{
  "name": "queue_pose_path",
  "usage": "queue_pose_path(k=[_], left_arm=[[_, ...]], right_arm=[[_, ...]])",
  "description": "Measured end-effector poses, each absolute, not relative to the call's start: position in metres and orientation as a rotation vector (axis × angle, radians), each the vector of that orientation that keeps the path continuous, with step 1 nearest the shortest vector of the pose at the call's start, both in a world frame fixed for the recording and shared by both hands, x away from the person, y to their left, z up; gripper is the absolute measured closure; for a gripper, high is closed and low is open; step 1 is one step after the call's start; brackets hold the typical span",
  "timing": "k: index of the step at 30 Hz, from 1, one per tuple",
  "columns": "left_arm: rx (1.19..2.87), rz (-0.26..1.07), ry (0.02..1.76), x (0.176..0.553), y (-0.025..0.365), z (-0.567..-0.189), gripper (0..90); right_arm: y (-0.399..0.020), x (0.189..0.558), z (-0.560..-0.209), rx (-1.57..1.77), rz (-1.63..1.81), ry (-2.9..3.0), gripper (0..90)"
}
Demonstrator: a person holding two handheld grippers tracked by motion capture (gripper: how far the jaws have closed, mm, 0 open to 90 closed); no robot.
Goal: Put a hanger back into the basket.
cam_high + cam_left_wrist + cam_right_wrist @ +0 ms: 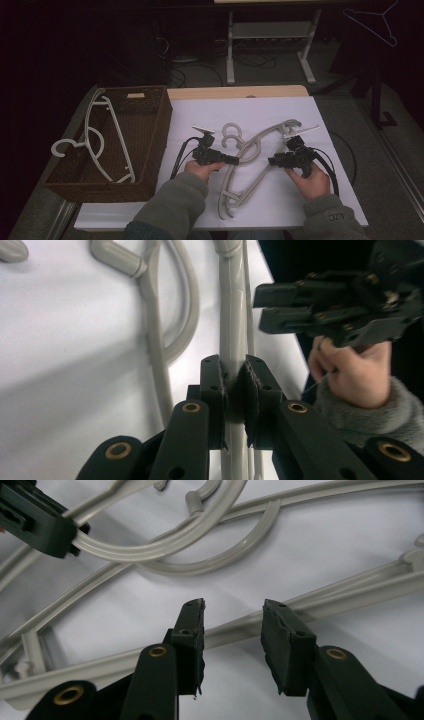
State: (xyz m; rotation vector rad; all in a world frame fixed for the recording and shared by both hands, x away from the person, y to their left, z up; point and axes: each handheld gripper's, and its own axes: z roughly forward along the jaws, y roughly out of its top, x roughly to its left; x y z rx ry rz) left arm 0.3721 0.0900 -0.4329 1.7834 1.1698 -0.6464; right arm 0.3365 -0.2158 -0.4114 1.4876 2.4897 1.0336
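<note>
Grey plastic hangers [252,160] tangled mid-table, right of wicker basket [150,145] | left gripper [233,385] pinching one bar | right gripper [232,630] spread above another bar, untouched | likely light, stiff, slick; grip straight bars, not hooks.

Pale grey plastic hangers [250,165] lie on the white tabletop [200,205]; a dark brown woven wicker basket [155,130] holds white hangers [107,140].
</note>
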Motion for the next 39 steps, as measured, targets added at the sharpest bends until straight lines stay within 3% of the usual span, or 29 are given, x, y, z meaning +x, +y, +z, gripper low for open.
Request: queue_pose_path(k=[14, 28, 39], left_arm=[[1.67, -0.552, 1.196, 0.37, 0.132, -0.403, 81.0], [1.573, -0.398, 1.217, 0.362, 0.193, -0.35, 80.9], [1.519, -0.32, 1.268, 0.36, 0.236, -0.329, 80.9]], right_arm=[[-0.222, 0.326, -0.395, 1.444, 1.145, 2.423, 57.3], [-0.233, 0.319, -0.387, 1.43, 1.162, 2.349, 45.4], [-0.242, 0.315, -0.388, 1.425, 1.158, 2.326, 38.9]])
